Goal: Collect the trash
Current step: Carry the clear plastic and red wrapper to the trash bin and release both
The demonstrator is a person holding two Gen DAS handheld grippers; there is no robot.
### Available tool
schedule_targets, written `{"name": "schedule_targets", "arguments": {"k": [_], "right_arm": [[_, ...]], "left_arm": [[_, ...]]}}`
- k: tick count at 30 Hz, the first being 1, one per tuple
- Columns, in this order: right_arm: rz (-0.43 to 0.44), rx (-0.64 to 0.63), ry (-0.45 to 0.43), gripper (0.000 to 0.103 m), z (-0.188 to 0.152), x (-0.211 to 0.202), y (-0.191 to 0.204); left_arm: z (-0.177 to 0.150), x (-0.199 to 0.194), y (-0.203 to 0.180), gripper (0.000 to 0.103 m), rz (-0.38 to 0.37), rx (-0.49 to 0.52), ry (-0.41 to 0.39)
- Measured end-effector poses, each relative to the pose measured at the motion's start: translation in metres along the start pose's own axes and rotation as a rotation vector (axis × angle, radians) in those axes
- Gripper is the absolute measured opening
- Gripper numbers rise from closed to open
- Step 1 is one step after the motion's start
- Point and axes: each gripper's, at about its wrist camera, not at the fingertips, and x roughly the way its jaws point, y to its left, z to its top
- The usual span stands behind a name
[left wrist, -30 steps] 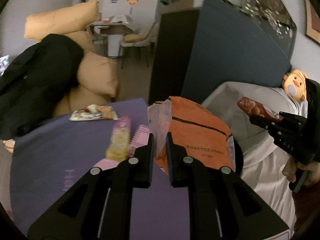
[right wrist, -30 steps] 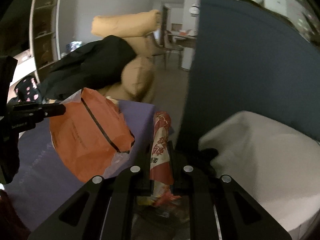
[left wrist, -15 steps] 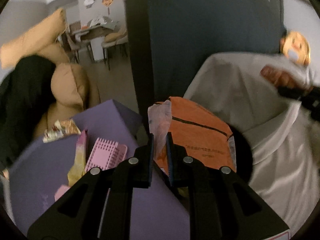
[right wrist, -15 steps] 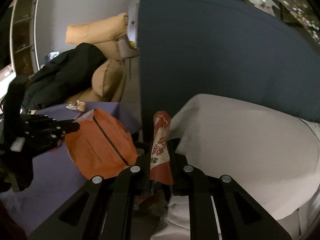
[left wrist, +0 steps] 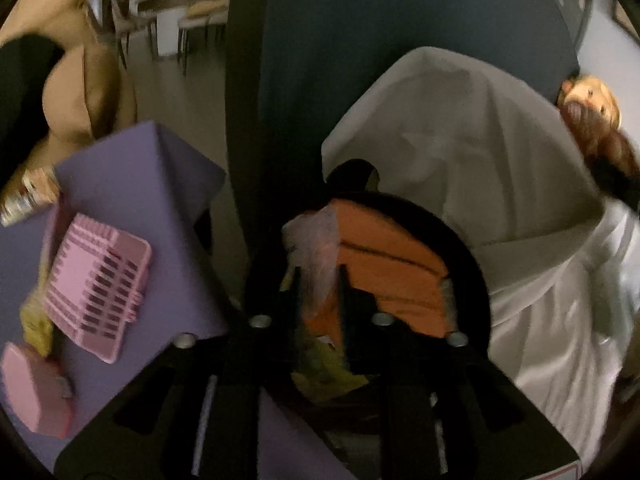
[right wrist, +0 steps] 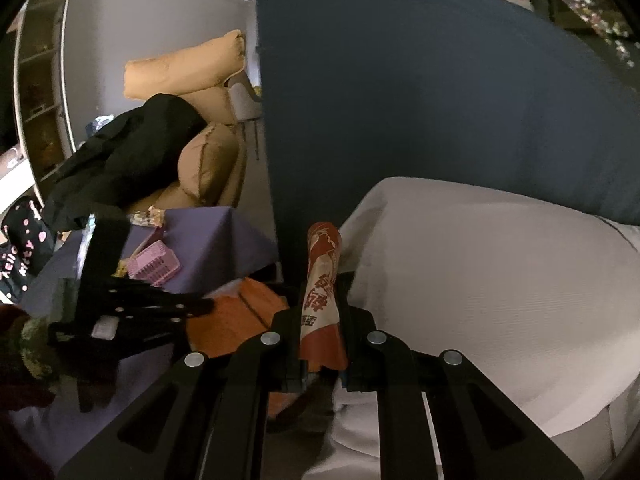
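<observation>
On the far left of the left wrist view, a crumpled snack wrapper point(left wrist: 24, 196) is being shown at the edge of the purple table point(left wrist: 132, 184), blurred. Near it, a pink slotted basket point(left wrist: 98, 284) is lying on the table, and a pink box point(left wrist: 34, 390) is sitting at the near left corner. A yellowish wrapper point(left wrist: 36, 320) is tucked just beside the basket, partly hidden.

Toward the middle, the left gripper point(left wrist: 318, 292) is being held over the black trash bin point(left wrist: 472, 264), which stands between the table and a white-draped seat point(left wrist: 460, 128). A thin clear flap of the orange bag point(left wrist: 392, 276) is being pinched between the narrowly set fingers, and the orange bag is hanging inside the bin's round rim. Yellow scraps can be made out lower in the bin, too dim to name.

In the right wrist view, tan cushions point(right wrist: 188, 68) and a black coat point(right wrist: 132, 148) are being seen far left, behind the table. The left gripper point(right wrist: 200, 306) is seen from the side, touching the orange bag point(right wrist: 236, 320). Further right, a red and white wrapper point(right wrist: 324, 296) is being gripped upright between the fingers of the right gripper point(right wrist: 322, 344), which are closed tightly on its lower part. It is being held near the bin, in front of the dark blue panel point(right wrist: 420, 120).
</observation>
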Motion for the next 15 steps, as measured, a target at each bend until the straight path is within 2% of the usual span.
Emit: {"name": "schedule_targets", "arguments": {"k": [2, 6, 11, 15], "right_arm": [[0.031, -0.010, 0.011, 0.012, -0.002, 0.007, 0.010], [0.107, -0.010, 0.068, 0.012, -0.010, 0.031, 0.032], [0.145, -0.004, 0.193, 0.012, -0.032, 0.087, 0.056], [0.126, 0.016, 0.305, 0.012, -0.049, 0.128, 0.065]], "left_arm": [[0.000, -0.009, 0.009, 0.032, -0.028, -0.035, -0.014], [-0.005, -0.047, 0.026, 0.041, -0.030, -0.081, -0.076], [-0.036, -0.105, 0.058, 0.049, 0.098, -0.141, -0.165], [-0.063, -0.134, 0.090, 0.050, 0.139, -0.190, -0.165]]}}
